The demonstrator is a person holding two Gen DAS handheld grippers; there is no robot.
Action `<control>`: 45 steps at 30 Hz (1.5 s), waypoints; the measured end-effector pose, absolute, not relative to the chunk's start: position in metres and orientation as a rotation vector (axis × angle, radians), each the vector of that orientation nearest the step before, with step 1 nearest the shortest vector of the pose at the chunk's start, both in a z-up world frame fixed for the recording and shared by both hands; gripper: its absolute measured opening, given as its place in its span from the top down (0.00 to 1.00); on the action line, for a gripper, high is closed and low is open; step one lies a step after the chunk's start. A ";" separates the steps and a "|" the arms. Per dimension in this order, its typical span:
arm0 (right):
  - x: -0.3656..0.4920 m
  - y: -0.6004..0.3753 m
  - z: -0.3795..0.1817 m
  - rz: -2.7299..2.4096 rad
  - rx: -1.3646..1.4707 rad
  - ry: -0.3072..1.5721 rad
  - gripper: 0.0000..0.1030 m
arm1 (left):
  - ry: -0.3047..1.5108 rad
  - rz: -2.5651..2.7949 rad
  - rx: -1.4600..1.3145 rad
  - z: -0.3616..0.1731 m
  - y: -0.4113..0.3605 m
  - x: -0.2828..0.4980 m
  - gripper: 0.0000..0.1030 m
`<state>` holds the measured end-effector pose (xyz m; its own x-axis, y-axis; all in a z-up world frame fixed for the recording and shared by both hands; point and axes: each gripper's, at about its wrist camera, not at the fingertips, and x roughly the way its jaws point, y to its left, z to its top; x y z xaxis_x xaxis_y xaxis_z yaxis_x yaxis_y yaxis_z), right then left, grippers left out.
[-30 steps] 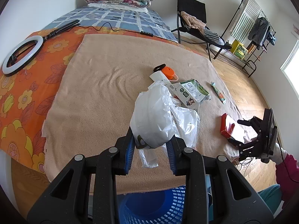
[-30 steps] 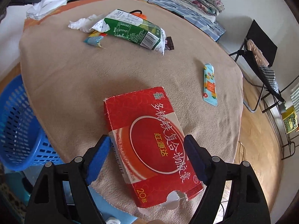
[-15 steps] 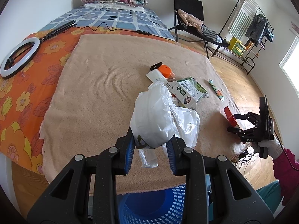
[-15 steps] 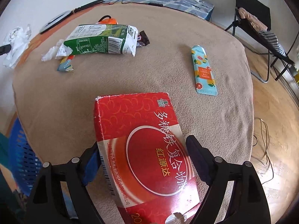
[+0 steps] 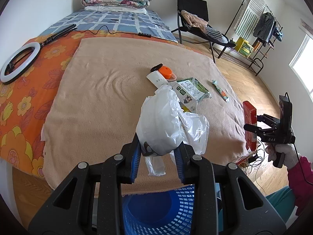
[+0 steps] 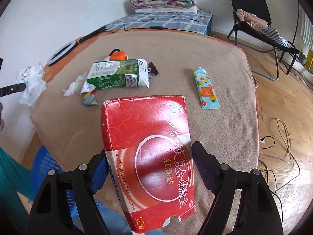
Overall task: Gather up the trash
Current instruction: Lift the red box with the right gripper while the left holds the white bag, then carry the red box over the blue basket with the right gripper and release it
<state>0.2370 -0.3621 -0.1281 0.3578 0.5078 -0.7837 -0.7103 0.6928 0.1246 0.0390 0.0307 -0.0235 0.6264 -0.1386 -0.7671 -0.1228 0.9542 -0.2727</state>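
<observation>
Two pieces in hand: bag on the left, box on the right
Left gripper [image 5: 158, 152]: jaws narrowed, pinching the white plastic bag [image 5: 162, 121] at its bunched lower end, above the near edge of the blanket [image 5: 97, 98]
Bag: feather-light, limp and slippery; it will sag and may slide out, so a bunched fold is the place to grip, not a single layer
Basket [image 5: 156, 211]: blue, open, directly under the left gripper
Right gripper [image 6: 149, 148]: jaws wide, just closed a little further, pads on the long sides of the red box [image 6: 146, 127]
Box: raised and tilted at the blanket's right edge; looks clear of the cloth, though its underside is hidden
Box handling: light thin card, probably empty; crushes if squeezed hard, so grip across the stiffer side edges near the middle
</observation>
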 end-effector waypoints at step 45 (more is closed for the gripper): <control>0.076 -0.275 -0.118 0.997 -0.163 0.993 0.25 | 1.098 -0.054 -0.285 -0.091 -0.003 -0.066 0.70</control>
